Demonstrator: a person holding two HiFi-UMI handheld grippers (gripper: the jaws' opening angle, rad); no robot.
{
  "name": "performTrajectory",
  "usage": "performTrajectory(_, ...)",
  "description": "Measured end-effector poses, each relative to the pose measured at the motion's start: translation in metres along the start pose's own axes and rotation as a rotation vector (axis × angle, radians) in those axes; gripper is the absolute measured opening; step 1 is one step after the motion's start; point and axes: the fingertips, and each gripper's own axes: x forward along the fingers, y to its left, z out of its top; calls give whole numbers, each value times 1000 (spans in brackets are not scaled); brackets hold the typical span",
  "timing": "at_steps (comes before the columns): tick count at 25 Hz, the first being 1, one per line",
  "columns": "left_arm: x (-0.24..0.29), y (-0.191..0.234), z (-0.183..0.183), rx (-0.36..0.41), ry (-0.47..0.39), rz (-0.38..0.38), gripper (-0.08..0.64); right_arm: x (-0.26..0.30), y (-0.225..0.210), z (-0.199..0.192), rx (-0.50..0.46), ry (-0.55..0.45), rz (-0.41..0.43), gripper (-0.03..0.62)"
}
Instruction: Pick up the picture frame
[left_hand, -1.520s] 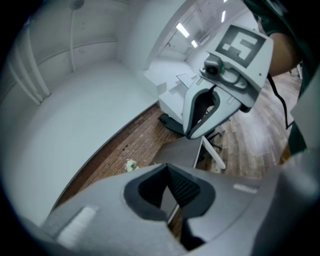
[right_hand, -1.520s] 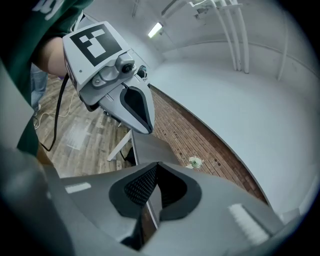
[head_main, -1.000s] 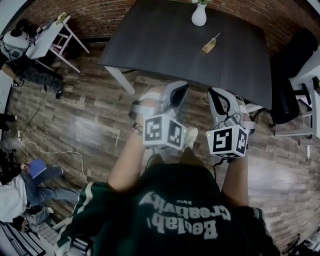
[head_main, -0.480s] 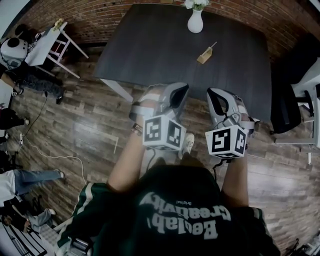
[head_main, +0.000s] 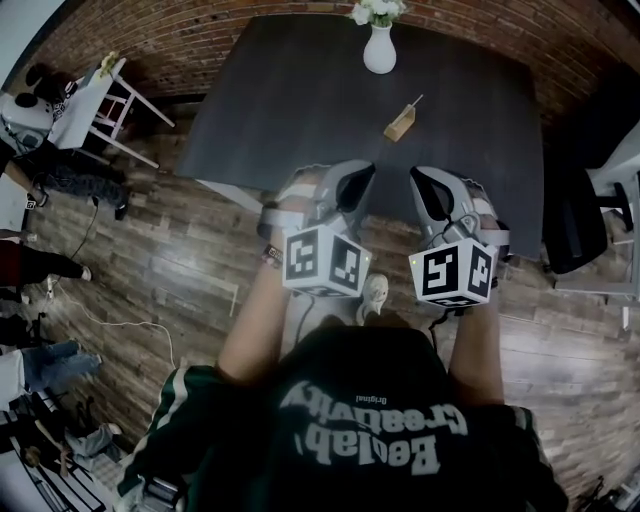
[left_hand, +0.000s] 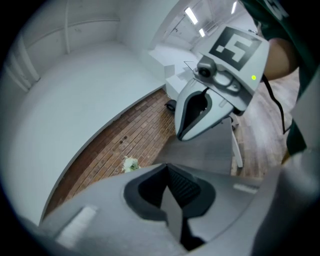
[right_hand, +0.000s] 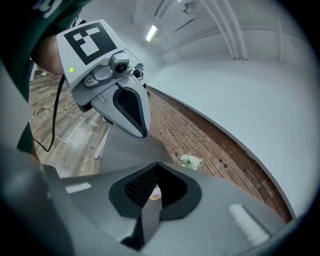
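The picture frame, a small tan wooden stand, sits on the dark table a little in front of a white vase of flowers. My left gripper and right gripper are held side by side over the table's near edge, well short of the frame. Both are shut with nothing between the jaws. In the left gripper view my own jaws meet, and the right gripper hangs ahead. The right gripper view shows its jaws closed, the left gripper beside them and the flowers beyond.
A black office chair stands right of the table, next to a white desk. A white stool and seated people are at the far left. A cable runs over the wooden floor. A brick wall lies behind the table.
The person has walked towards the table: table, frame and vase have slid down the view and closer. Both grippers keep the same shut pose ahead of the body.
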Motion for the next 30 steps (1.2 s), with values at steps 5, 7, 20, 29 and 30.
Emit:
performTrajectory(5,32,12,3,-6,4,0,2,20,-21,-20,-9,5,11,6)
performTrajectory(7,46,15,7,-8,6,-4,2,27,-31,-29,-3,6,12,6)
performTrajectory(20,102,27,14,-15,39,1,2,56,-66,-65,-19,-6,44,6)
performTrajectory(29,123,35,20,-29,50,16,2,66,-80,-81,-14,-12,65,6)
performTrajectory(30,124,36,20,-28,50,17,2,67,-81,-82,-13,-12,66,6)
